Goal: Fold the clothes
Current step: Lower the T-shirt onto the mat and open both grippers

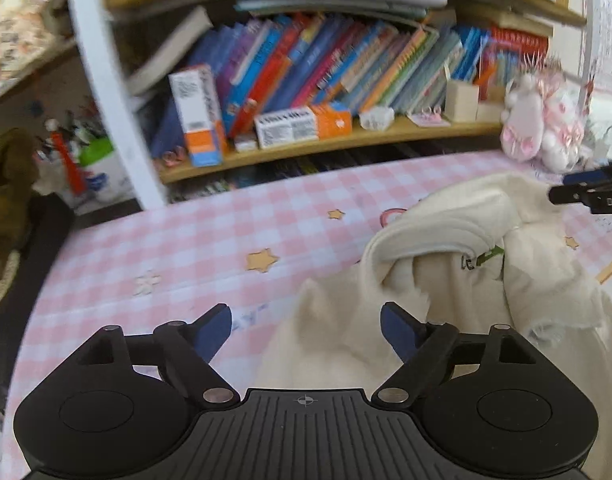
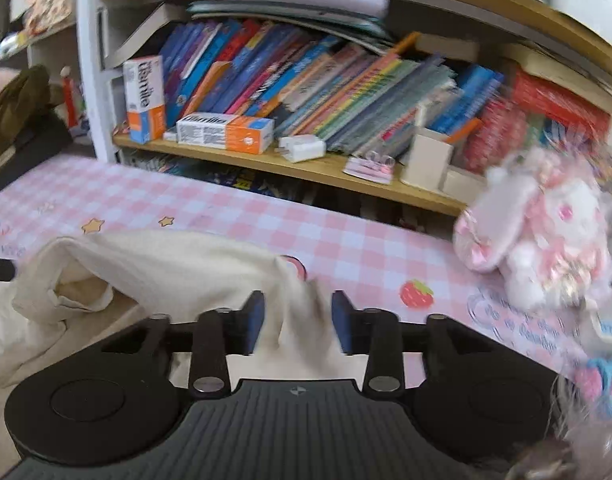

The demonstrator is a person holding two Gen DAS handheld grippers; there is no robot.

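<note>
Left wrist view shows you one cream garment (image 1: 445, 280) heaped at the lower right of the frame on the pink-checked tabletop (image 1: 186, 240), with one pink plush toy (image 1: 541, 120) at the right edge and two orange-and-white boxes (image 1: 302, 124) on the bookshelf (image 1: 325, 140) above. Your left tool (image 1: 306, 330) points down over the cloth's left edge, its two blue pads spread wide, nothing pinched between them. A tip of your other tool pokes in at the right edge.

From the right wrist view, your right tool (image 2: 298, 320) is tilted down toward the tabletop with a peak of the garment (image 2: 166, 264) standing between its two pads; the pads sit partly apart and motion blur hides whether they touch the cloth. The rest of the garment spreads to the lower left of the frame.
</note>
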